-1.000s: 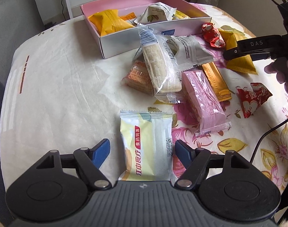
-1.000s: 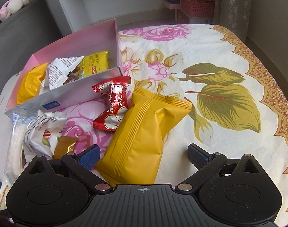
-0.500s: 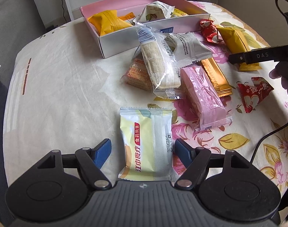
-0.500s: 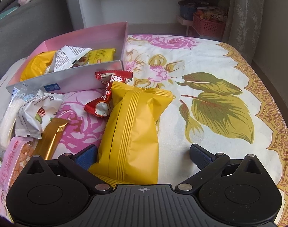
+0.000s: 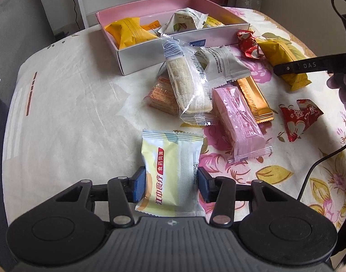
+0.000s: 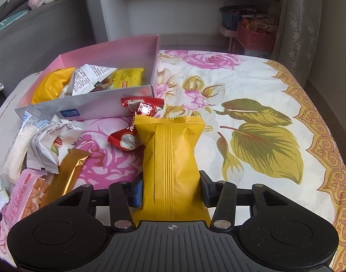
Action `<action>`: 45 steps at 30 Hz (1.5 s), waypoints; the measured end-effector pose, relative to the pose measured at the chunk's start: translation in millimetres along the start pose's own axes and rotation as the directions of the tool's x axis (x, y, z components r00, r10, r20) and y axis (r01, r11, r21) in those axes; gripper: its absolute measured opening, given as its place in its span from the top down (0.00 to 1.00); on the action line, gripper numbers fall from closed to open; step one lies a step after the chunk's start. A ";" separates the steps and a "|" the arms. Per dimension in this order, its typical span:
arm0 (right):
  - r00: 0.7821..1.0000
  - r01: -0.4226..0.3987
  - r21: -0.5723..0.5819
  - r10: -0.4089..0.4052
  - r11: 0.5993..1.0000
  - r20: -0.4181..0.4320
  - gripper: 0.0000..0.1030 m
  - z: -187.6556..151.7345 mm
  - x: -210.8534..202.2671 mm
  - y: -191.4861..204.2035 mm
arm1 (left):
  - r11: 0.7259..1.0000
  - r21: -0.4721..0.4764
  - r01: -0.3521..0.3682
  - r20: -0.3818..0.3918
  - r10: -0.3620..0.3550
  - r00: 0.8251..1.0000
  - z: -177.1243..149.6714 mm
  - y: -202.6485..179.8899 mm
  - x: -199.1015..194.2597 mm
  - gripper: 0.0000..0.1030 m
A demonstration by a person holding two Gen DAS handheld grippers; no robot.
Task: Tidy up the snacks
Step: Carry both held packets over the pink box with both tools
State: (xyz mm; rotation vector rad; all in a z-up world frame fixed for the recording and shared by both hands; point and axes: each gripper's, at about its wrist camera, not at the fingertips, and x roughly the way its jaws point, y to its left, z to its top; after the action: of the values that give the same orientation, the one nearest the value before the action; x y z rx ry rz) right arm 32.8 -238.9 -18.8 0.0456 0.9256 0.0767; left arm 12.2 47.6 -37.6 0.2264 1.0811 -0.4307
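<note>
My left gripper (image 5: 170,184) is shut on a pale yellow and white snack packet (image 5: 173,170) at the near side of the table. My right gripper (image 6: 171,190) is shut on a yellow snack bag (image 6: 171,158), which also shows in the left wrist view (image 5: 284,63). The pink box (image 5: 218,34) stands at the far side and holds a yellow bag (image 5: 127,32), a white packet (image 5: 186,19) and more. The box also shows in the right wrist view (image 6: 109,54).
Loose snacks lie between grippers and box: a clear wafer pack (image 5: 186,83), a white packet (image 5: 220,65), a pink pack (image 5: 238,117), a gold bar (image 5: 254,99) and red candies (image 5: 297,117) (image 6: 136,122). A shelf and baskets (image 6: 254,34) stand behind the table.
Both grippers have closed: the left on the pale yellow packet, the right on the yellow bag. Both views have moved slightly nearer their packets.
</note>
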 end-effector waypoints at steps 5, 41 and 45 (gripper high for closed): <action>1.000 -0.020 0.026 0.020 0.999 -0.012 0.60 3.8 -4.5 -1.9 | 0.999 -0.037 0.009 0.025 -0.008 1.000 3.1 5.5 -5.1 0.58; 0.980 -0.196 0.130 0.193 0.972 0.038 0.60 45.3 -35.8 19.4 | 0.959 -0.263 0.102 0.171 -0.057 0.984 36.8 33.8 -31.1 0.58; 0.979 -0.205 0.140 0.201 0.969 0.042 0.60 50.3 -33.9 19.4 | 0.949 -0.293 0.114 0.196 -0.057 0.979 44.0 36.7 -32.1 0.58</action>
State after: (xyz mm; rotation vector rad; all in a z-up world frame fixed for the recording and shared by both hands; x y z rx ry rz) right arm 51.8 -222.8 39.7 0.2752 0.8955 0.1987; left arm 51.0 70.9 9.9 -0.1319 0.9609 -0.3502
